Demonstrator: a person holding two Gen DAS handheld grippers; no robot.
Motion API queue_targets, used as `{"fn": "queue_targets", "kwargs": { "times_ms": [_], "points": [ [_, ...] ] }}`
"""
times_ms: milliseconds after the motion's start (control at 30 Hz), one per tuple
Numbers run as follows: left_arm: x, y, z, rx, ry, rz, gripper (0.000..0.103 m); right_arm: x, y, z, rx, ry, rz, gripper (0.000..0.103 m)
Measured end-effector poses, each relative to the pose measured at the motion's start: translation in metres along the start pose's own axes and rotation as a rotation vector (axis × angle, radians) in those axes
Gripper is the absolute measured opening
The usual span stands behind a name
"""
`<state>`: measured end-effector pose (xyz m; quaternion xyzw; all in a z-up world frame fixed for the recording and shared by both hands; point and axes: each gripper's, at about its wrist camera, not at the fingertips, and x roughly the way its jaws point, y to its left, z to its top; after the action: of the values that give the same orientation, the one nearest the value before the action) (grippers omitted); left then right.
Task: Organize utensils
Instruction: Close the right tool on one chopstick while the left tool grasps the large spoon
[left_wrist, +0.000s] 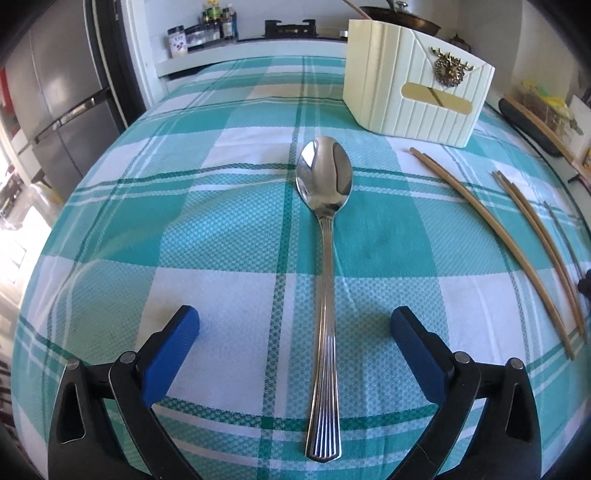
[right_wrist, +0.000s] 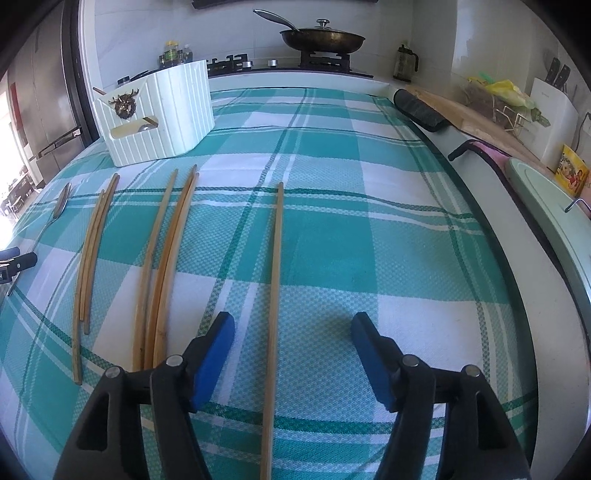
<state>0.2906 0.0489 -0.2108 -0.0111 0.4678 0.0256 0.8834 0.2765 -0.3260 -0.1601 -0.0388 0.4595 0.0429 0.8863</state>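
Observation:
A steel spoon (left_wrist: 325, 280) lies flat on the teal checked cloth, its handle running between the blue pads of my left gripper (left_wrist: 294, 320), which stands wide open and does not touch it. Beyond the spoon stands a cream ribbed utensil holder (left_wrist: 417, 92). In the right wrist view a single wooden chopstick (right_wrist: 275, 314) lies on the cloth between the pads of my right gripper (right_wrist: 292, 326), which is open and clear of it. Several more chopsticks (right_wrist: 162, 266) lie to its left, with the spoon (right_wrist: 61, 205) and the holder (right_wrist: 155, 110) further left and behind.
The cloth-covered counter (right_wrist: 369, 240) ends at a raised white edge on the right, with a green board (right_wrist: 543, 206) and a black pad (right_wrist: 421, 107) beyond. A stove with a lidded pan (right_wrist: 321, 37) is at the back. A fridge (left_wrist: 55, 103) stands left.

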Motion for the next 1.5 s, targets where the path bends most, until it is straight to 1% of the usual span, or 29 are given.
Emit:
{"fn": "queue_targets", "kwargs": {
  "times_ms": [167,267,567,667,733,800,867,1000,1100,1200,1300,1333,1400,1467,1500],
  "points": [
    [-0.001,0.0,-0.002,-0.001,-0.004,-0.003,0.103,0.001,0.0,0.0,-0.002,0.0,0.0,0.068],
    [-0.004,0.001,-0.008,0.011,-0.025,-0.021,0.103,0.001,0.0,0.0,-0.002,0.0,0.0,0.068],
    [-0.002,0.001,-0.006,0.015,-0.015,-0.022,0.103,0.001,0.001,0.0,-0.001,0.0,0.0,0.069],
    [-0.003,0.003,-0.005,0.047,0.008,-0.051,0.103,0.001,0.001,0.0,0.0,0.0,0.001,0.069],
    [-0.005,0.005,-0.005,0.095,0.038,-0.086,0.103,0.001,0.001,0.0,-0.003,0.005,0.003,0.069],
    [-0.008,0.009,-0.005,0.132,0.075,-0.12,0.103,-0.001,0.003,0.001,-0.045,0.051,0.007,0.069],
    [-0.01,0.014,-0.001,0.141,0.099,-0.154,0.102,-0.002,0.0,0.004,-0.064,0.138,0.042,0.069],
    [-0.004,0.023,0.019,0.084,0.13,-0.209,0.102,0.003,-0.006,0.014,-0.094,0.27,0.06,0.069],
    [0.008,0.019,0.033,0.058,0.16,-0.23,0.102,0.011,-0.005,0.026,-0.103,0.308,0.071,0.069],
    [0.018,0.01,0.044,0.076,0.17,-0.208,0.102,0.023,0.002,0.04,-0.127,0.303,0.088,0.069],
    [0.027,0.001,0.056,0.091,0.175,-0.177,0.102,0.035,0.008,0.054,-0.147,0.296,0.08,0.065],
    [0.031,-0.002,0.062,0.091,0.176,-0.162,0.102,0.038,0.009,0.059,-0.149,0.293,0.083,0.06],
    [0.039,-0.006,0.07,0.091,0.18,-0.133,0.102,0.043,0.01,0.069,-0.147,0.291,0.08,0.054],
    [0.048,-0.012,0.078,0.103,0.186,-0.101,0.102,0.05,0.011,0.08,-0.141,0.295,0.095,0.037],
    [0.052,-0.016,0.081,0.118,0.188,-0.074,0.102,0.054,0.01,0.085,-0.13,0.303,0.095,0.035]
  ]
}}
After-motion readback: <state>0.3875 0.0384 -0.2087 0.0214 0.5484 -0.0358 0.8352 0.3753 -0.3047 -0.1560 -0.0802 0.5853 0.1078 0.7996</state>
